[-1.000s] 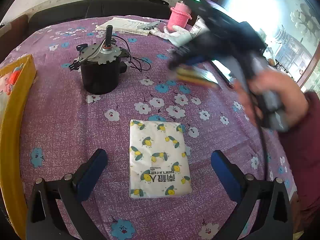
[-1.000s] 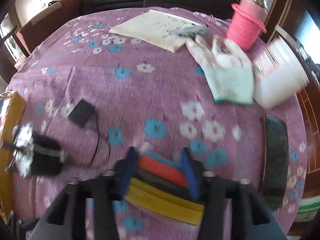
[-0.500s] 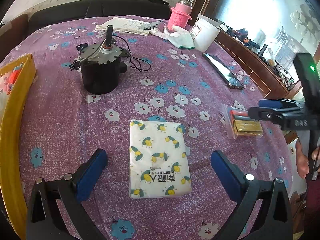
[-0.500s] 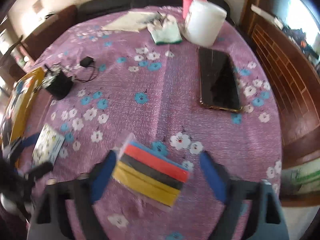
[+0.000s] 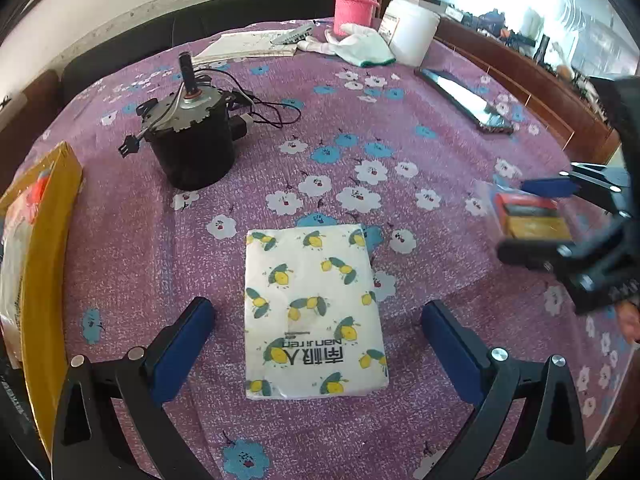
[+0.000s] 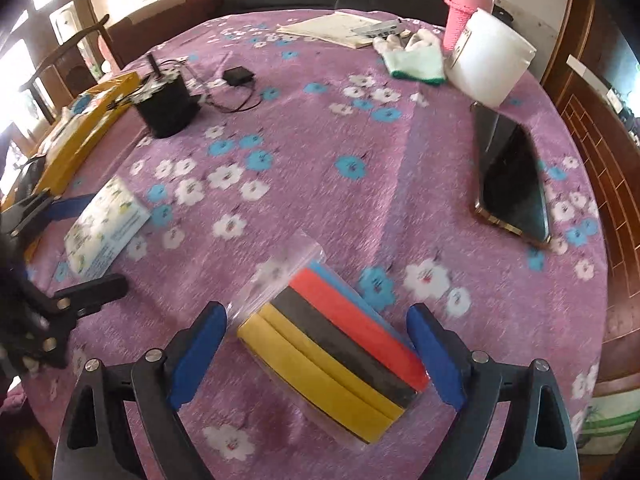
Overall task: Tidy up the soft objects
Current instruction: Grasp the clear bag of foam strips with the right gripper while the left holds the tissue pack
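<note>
Here, my right gripper stands spread wide, pads clear of the foam pack that lies flat on the cloth between them; nothing is pinched, so I judge the pack is set down near the table's right edge, in its own spot apart from the hard things. It lies slantwise across my fingers, one corner close to the right pad, which would make a fresh grip awkward without turning my wrist. My left gripper is spread as well, straddling the tissue pack, which lies flat and lengthwise between the pads, touching neither. That line-up looks deliberate to me: the pads face its two long sides, ready to close on the soft bulk. The two soft packs lie well apart, with bare cloth between them. Counting: one tissue pack; one foam pack, a clear bag showing five strips, two yellow, one black, one red, one blue. At the far side lie white gloves, a soft heap; I read them as two, though they overlap. The rest is hard stuff: one motor with its wire, one phone face up, one white tub, one pink bottle, one paper pad, and one yellow box at the left edge, its contents too unclear to count.
</note>
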A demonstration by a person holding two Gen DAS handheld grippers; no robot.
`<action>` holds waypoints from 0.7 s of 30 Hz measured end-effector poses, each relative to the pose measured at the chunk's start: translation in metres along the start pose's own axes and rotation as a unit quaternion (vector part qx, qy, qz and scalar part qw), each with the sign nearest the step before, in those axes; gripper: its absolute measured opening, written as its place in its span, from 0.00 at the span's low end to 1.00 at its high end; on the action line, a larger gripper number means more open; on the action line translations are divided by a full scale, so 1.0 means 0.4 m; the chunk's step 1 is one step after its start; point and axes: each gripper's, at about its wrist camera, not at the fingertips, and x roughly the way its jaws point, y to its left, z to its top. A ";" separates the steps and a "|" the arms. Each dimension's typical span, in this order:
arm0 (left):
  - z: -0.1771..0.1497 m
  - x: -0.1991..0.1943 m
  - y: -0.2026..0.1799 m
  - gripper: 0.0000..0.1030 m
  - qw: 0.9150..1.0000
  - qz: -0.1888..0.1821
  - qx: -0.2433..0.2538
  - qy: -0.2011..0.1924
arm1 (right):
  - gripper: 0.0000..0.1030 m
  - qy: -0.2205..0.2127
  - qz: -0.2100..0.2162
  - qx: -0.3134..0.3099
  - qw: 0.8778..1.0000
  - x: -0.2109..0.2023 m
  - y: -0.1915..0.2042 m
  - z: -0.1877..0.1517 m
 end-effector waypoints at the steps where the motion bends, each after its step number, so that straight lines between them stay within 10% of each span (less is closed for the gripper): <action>1: 0.000 0.003 -0.004 0.99 1.000 0.006 0.004 0.002 | 0.90 -0.001 -0.002 0.000 1.000 -0.006 0.008 -0.011; 12: 0.014 0.013 -0.010 0.98 1.000 0.015 0.003 0.000 | 0.93 -0.005 0.029 0.000 1.000 -0.031 0.020 -0.067; 13: 0.011 0.006 -0.009 0.93 1.000 0.018 -0.001 -0.004 | 0.93 -0.002 0.023 -0.005 1.000 -0.028 0.021 -0.069; 15: 0.011 -0.010 -0.009 0.50 1.000 0.016 0.000 -0.014 | 0.94 0.002 0.013 -0.012 1.000 -0.028 0.025 -0.082; 21: -0.011 -0.038 0.011 0.49 1.000 -0.016 -0.017 -0.016 | 0.95 0.000 -0.008 -0.016 1.000 -0.031 0.035 -0.109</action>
